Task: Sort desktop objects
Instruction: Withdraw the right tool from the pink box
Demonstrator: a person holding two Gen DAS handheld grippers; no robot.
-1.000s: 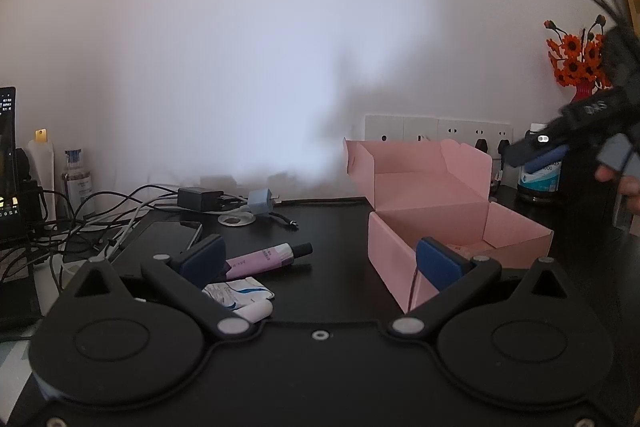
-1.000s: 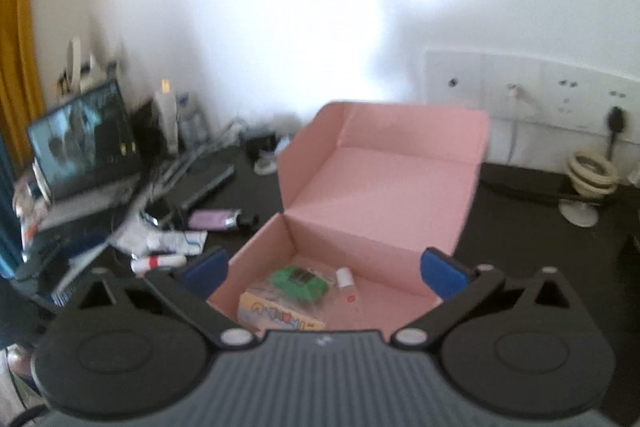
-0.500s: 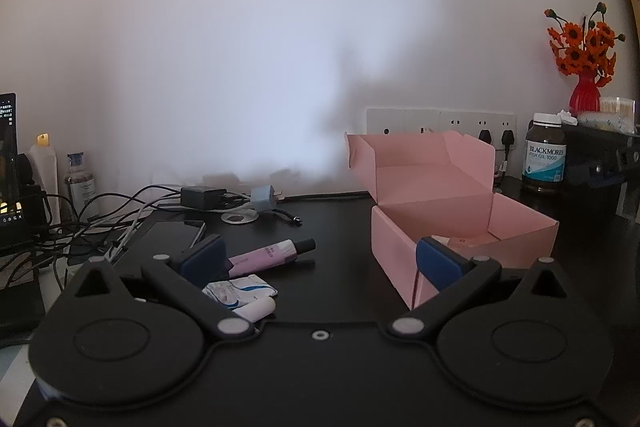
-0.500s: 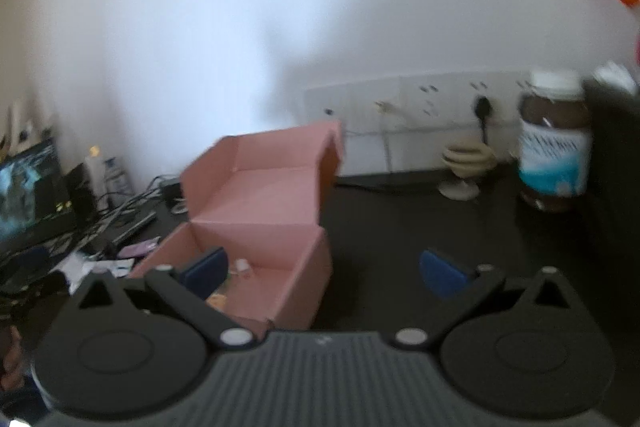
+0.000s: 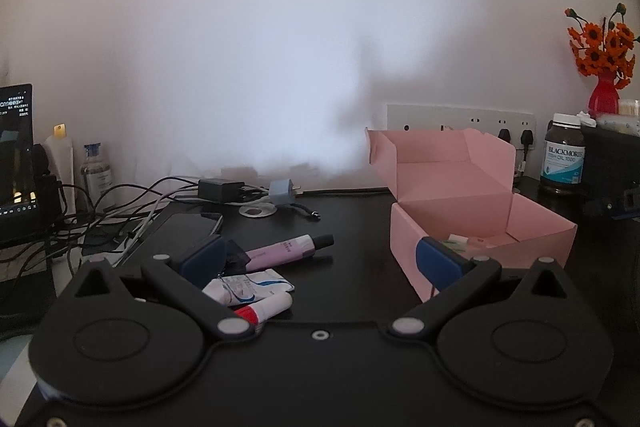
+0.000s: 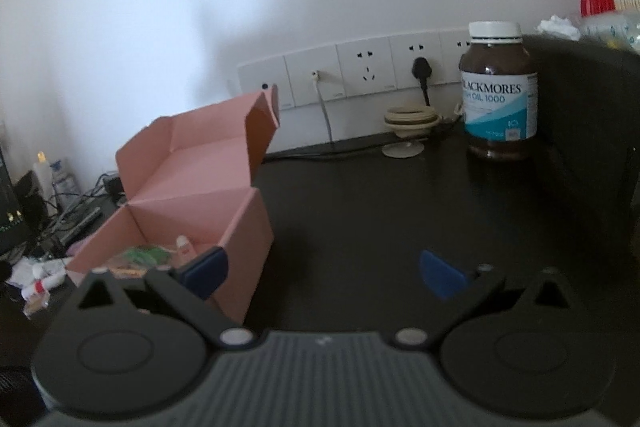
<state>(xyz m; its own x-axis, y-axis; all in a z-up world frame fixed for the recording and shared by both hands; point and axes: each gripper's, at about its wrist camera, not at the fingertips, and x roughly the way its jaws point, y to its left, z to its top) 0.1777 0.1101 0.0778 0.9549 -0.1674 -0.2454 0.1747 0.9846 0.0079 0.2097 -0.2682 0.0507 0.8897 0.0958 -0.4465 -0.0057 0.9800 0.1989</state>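
Both grippers are hanging open and empty above the desk point(image 5: 352, 223). The left gripper point(image 5: 320, 259) is facing the loose items: a purple tube point(image 5: 286, 250), a sachet point(image 5: 248, 285) and a red-capped tube point(image 5: 264, 307), all left of the pink box point(image 5: 476, 211). The right gripper point(image 6: 324, 267) is pointing between the box point(image 6: 192, 195) and the bottle point(image 6: 498, 95). The box is already holding what appear to be small packets. The likely next grasp should span the purple tube's middle, jaws crosswise.
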